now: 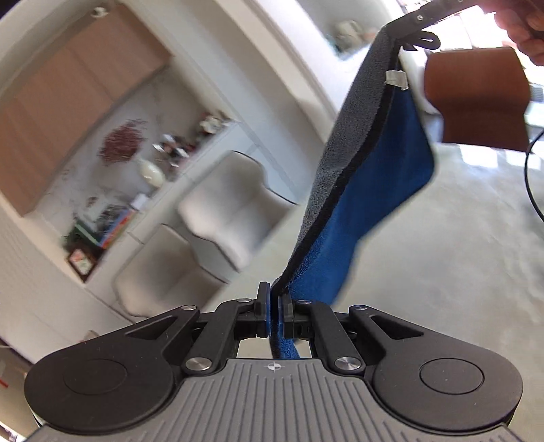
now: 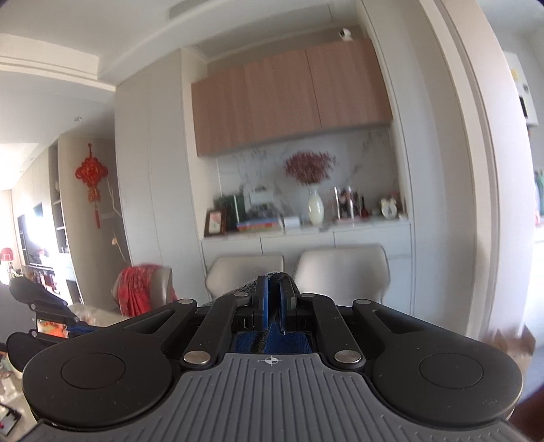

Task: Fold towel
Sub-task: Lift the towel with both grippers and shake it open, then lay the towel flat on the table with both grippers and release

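The towel [image 1: 353, 176] is grey on one side and blue on the other, with a black hem and a small white tag. It hangs stretched in the air between both grippers. My left gripper [image 1: 274, 299] is shut on one corner. My right gripper [image 1: 413, 23] shows at the top right of the left wrist view, shut on the other corner. In the right wrist view my right gripper [image 2: 273, 292] is shut on the towel edge [image 2: 272, 340], and the left gripper [image 2: 40, 306] shows at the far left.
A pale table surface [image 1: 459, 255] lies below the towel. Two beige chairs [image 2: 295, 272] stand before a white sideboard [image 2: 306, 234] with a vase, books and frames. A brown object [image 1: 476, 102] sits by the towel. A chair with red cloth [image 2: 142, 289] stands at left.
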`<act>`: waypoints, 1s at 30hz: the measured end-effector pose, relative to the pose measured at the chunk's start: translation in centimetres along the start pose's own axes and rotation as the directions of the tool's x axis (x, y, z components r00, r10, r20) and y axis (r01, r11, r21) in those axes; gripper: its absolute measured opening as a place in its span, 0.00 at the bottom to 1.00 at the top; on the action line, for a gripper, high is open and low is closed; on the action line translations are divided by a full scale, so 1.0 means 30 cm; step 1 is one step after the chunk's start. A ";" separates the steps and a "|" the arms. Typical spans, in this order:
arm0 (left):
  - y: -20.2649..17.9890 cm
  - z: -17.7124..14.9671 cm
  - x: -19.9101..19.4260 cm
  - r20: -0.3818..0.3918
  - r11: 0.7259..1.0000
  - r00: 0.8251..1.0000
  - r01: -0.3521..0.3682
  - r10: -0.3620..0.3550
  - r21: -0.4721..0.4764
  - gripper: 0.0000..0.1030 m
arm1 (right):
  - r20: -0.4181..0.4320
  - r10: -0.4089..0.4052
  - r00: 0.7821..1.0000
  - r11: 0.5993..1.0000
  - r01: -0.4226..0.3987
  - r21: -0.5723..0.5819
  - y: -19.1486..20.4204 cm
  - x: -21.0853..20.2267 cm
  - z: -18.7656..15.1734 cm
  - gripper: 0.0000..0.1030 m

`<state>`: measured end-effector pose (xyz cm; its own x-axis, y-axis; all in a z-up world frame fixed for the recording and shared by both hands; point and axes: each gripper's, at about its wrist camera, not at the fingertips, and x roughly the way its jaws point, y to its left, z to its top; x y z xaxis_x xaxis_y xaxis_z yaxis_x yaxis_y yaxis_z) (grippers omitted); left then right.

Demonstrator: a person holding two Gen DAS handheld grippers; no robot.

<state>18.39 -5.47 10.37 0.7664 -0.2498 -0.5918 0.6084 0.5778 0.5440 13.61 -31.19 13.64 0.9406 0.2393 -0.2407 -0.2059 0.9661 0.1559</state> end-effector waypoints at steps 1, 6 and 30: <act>-0.035 -0.022 0.005 -0.014 1.000 1.000 0.028 -0.028 0.005 0.03 | -0.034 -0.011 0.999 1.000 0.011 0.010 -0.009 -0.017 -0.044 0.07; -0.275 -0.163 0.058 -0.110 0.972 0.966 0.236 -0.235 -0.004 0.03 | -0.282 -0.060 0.957 0.984 0.104 0.145 -0.078 -0.131 -0.332 0.07; -0.358 -0.391 0.149 -0.306 0.922 0.873 0.331 -0.380 -0.200 0.11 | -0.622 -0.072 0.780 0.979 0.176 0.108 -0.135 -0.184 -0.576 0.22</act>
<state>12.87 -3.69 -5.09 0.3748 -0.1995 -0.9054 0.7737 0.6053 0.1869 4.58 -34.76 -2.23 0.5803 0.1778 -0.7947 -0.0072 0.9770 0.2133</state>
